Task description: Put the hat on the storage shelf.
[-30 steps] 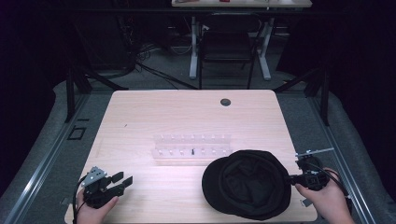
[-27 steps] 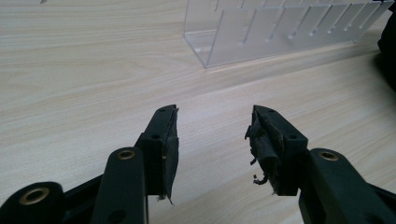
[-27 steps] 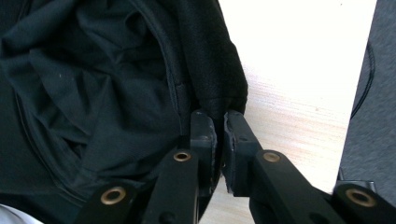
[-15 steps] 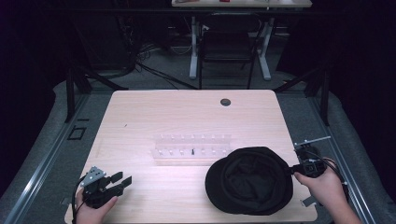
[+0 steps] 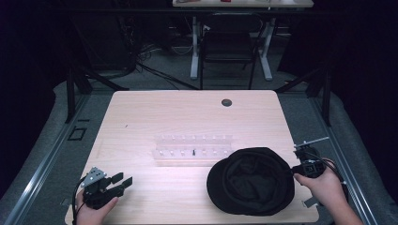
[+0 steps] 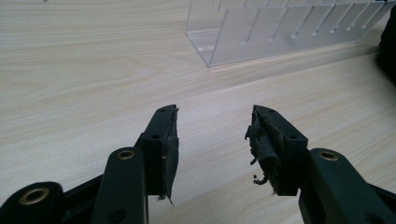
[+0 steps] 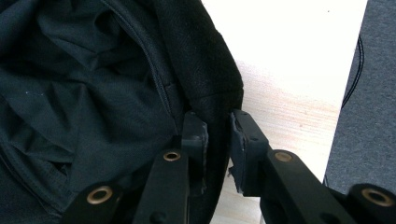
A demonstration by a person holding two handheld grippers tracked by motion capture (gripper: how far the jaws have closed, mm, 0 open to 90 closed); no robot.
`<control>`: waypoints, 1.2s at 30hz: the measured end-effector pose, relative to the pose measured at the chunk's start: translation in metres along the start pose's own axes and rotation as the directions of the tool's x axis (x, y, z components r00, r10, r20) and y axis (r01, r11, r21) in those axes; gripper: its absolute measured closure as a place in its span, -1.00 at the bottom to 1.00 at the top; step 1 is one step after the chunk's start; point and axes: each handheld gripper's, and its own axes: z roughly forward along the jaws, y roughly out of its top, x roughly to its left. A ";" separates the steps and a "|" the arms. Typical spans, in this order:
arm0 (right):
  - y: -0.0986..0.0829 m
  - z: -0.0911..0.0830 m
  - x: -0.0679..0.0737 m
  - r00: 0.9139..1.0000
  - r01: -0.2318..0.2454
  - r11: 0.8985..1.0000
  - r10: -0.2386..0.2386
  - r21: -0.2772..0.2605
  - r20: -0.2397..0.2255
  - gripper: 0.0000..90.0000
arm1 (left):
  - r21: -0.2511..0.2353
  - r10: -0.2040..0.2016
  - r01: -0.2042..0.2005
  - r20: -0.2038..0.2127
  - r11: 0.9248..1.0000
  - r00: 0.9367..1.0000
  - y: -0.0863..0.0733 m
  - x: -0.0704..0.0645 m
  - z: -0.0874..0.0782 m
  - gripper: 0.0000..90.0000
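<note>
Black hat (image 5: 251, 180) with dark lining, pale wood-grain table (image 5: 187, 117), clear plastic rack (image 5: 193, 145), black left gripper (image 5: 121, 182) and right gripper (image 7: 217, 135), grey floor (image 5: 42, 140).

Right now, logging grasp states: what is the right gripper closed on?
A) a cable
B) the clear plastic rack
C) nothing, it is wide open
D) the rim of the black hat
D: in the right gripper view, the right gripper pinches the black hat by its rim.
</note>
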 end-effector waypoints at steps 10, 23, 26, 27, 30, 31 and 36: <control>0.003 0.002 0.002 0.998 0.059 0.998 -0.059 0.018 0.004 0.80 | -0.004 -0.002 0.002 -0.003 1.000 1.000 0.000 0.000 0.000 0.15; 0.006 -0.005 0.005 0.999 0.043 0.998 -0.042 0.049 -0.021 0.91 | -0.003 -0.004 0.004 -0.004 1.000 1.000 0.000 0.001 0.000 0.15; 0.006 -0.007 0.006 0.999 0.025 0.999 -0.023 0.043 -0.035 0.92 | 0.000 -0.003 0.003 -0.003 1.000 1.000 0.000 0.000 0.000 0.15; 0.007 -0.009 0.005 0.999 0.033 0.998 -0.030 0.062 -0.034 0.92 | 0.000 -0.003 0.003 -0.003 1.000 1.000 0.000 0.000 0.000 0.15; 0.008 -0.014 0.006 0.998 0.015 0.998 -0.012 0.062 -0.055 0.93 | -0.002 -0.005 0.005 -0.005 1.000 1.000 -0.001 0.000 0.000 0.15; 0.007 -0.014 0.007 0.998 0.002 0.999 0.001 0.044 -0.059 0.93 | -0.002 -0.005 0.005 -0.005 1.000 1.000 -0.001 0.000 0.000 0.15; 0.006 -0.023 0.010 0.997 0.020 0.999 -0.017 0.041 -0.072 0.93 | -0.005 -0.007 0.007 -0.003 1.000 1.000 -0.001 0.001 0.000 0.15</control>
